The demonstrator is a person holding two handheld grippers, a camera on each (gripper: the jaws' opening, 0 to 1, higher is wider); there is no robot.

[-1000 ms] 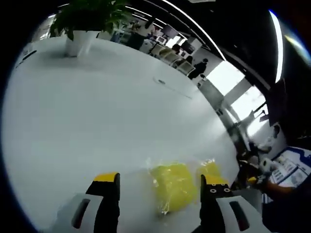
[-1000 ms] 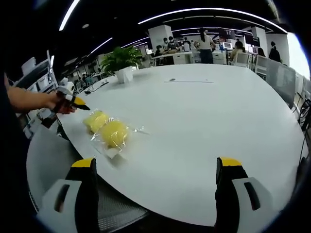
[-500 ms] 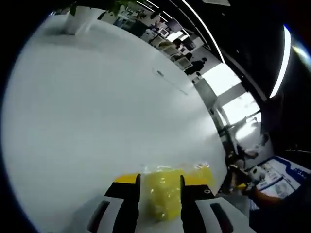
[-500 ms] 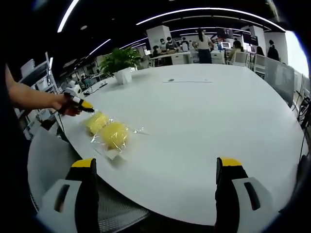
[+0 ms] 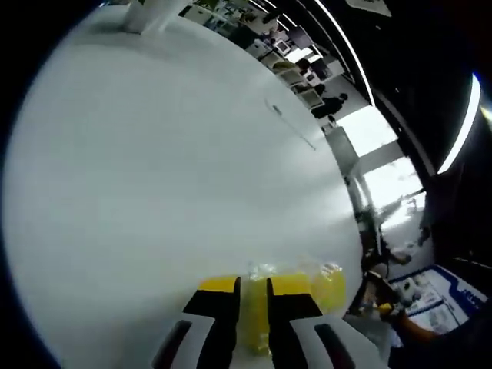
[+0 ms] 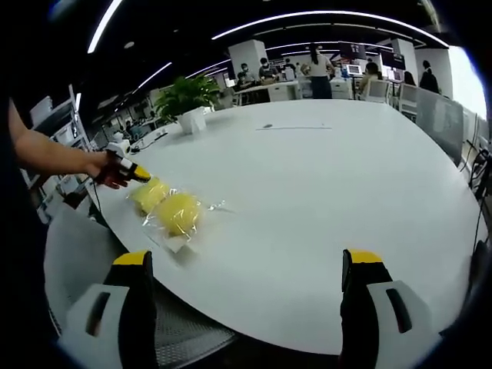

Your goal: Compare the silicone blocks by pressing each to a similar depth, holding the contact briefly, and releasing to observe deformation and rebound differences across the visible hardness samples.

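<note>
Two yellow silicone blocks in a clear plastic bag lie near the white table's edge. In the left gripper view my left gripper is shut on one yellow block, which shows squeezed between the narrow jaws; the second block lies just to its right. In the right gripper view the left gripper, held by a hand, touches the far block, with the near block beside it. My right gripper hangs wide open over the table's near edge, well apart from the blocks.
The white table stretches far back, with a potted plant and a small dark item on it. A grey chair seat sits below the table's left edge. People sit and stand at desks in the background.
The left gripper's jaws have gone from wide open to narrow, closing on one yellow block and squeezing it. The left view tilted down toward the table. The right gripper has stayed still and open.
</note>
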